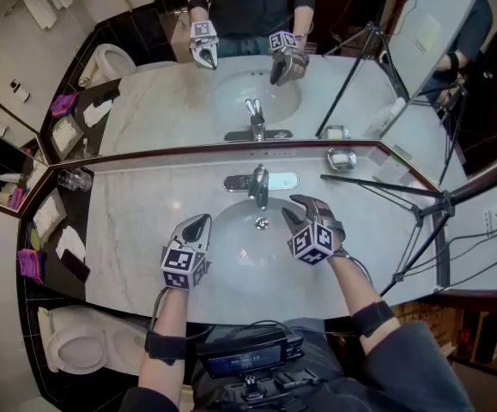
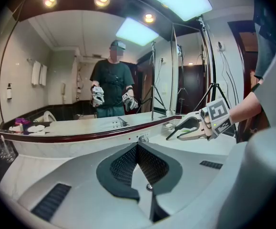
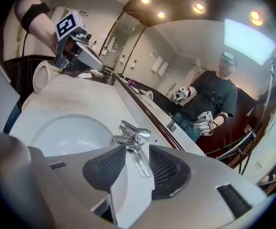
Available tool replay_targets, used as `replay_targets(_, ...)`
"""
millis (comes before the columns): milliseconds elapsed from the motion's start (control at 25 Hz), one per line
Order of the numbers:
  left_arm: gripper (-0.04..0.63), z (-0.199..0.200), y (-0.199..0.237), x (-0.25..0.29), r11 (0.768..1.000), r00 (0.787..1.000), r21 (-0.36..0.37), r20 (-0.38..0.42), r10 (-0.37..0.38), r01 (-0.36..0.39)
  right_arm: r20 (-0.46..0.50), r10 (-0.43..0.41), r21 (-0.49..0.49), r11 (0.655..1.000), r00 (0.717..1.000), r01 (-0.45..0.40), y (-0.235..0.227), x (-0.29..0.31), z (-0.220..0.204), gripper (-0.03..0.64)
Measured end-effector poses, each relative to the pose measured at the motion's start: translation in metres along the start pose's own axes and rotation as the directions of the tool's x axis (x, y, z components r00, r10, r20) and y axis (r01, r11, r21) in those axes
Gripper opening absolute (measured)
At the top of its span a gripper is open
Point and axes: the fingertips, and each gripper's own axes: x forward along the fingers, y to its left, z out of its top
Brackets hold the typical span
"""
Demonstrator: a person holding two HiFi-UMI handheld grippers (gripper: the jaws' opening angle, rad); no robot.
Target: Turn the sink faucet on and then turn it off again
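A chrome single-lever faucet (image 1: pixel 258 183) stands at the back of the white oval basin (image 1: pixel 235 260) set in a marble counter. My right gripper (image 1: pixel 302 205) hovers over the basin's right side, just right of the faucet, pointing at it. In the right gripper view its jaws stand apart, and the faucet (image 3: pixel 130 137) shows close ahead through the gap, with neither pad touching it. My left gripper (image 1: pixel 200 224) hangs over the basin's left side, shut and empty; its tips meet in the left gripper view (image 2: pixel 138 148). I cannot tell whether water runs.
A wall mirror (image 1: pixel 145 84) runs behind the counter. A glass tumbler (image 1: pixel 75 178) stands at the counter's back left, a soap dish (image 1: pixel 342 158) at the back right. A black tripod (image 1: pixel 424 209) reaches over the right end. A toilet (image 1: pixel 76 346) sits lower left.
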Motion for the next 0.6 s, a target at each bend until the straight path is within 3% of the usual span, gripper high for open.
replay_targets(240,0.0,0.004,0.008,0.008,1.0,1.0,0.012,-0.007,0.018,-0.018,-0.011,0.001,-0.22,0.976,1.0,-0.004,0.002,0.037,0.012,0.219)
replay_targets(480,0.0,0.003,0.017,0.016,0.999,0.999,0.014,-0.016,0.032,-0.031,-0.021,0.013,-0.364,0.931,1.0,-0.02,0.008,0.074,0.02,0.285)
replay_targets(600,0.0,0.002,0.018,0.021,0.999,0.999,0.011,-0.024,0.03,-0.03,-0.023,0.029,-0.404,0.914,0.999,-0.036,0.013,0.09,0.024,0.287)
